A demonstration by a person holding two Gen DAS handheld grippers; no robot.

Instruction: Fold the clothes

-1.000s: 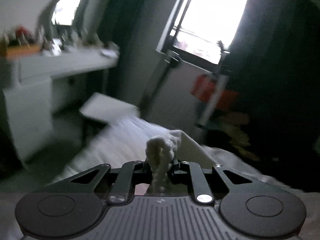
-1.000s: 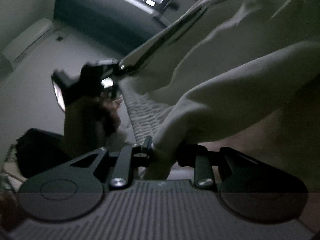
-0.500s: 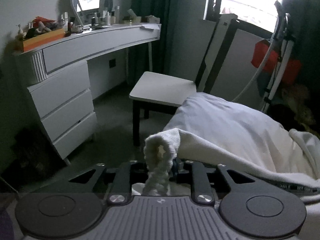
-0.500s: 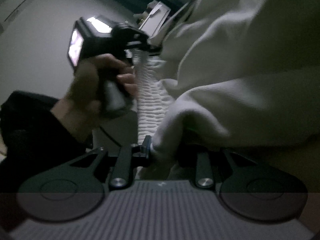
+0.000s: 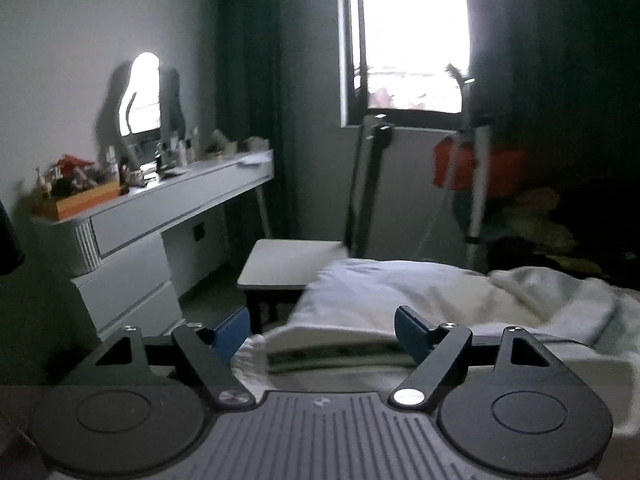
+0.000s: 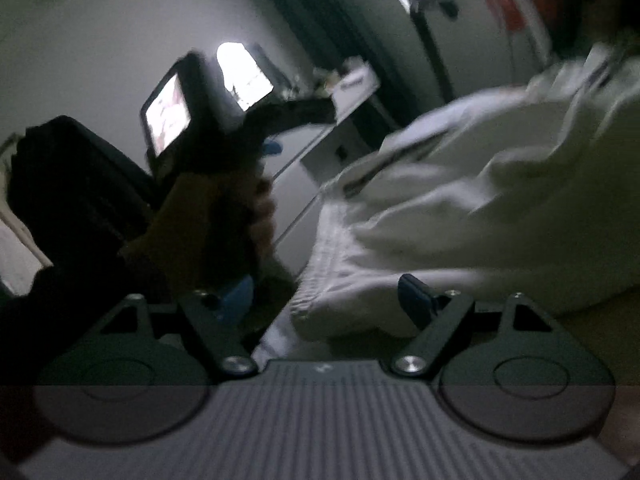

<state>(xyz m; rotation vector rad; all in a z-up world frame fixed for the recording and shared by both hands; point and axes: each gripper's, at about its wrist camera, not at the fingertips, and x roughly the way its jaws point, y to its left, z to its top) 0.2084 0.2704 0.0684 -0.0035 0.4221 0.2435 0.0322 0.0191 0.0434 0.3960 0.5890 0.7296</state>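
Cream ribbed garment, loosely crumpled

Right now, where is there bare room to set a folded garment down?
The stool beside the bed looks bare, bordered by the dresser drawers and the pillow. The dresser's window end seems mostly bare; its mirror end is crowded with bottles and a tray. The bed is taken up by the white sweater.
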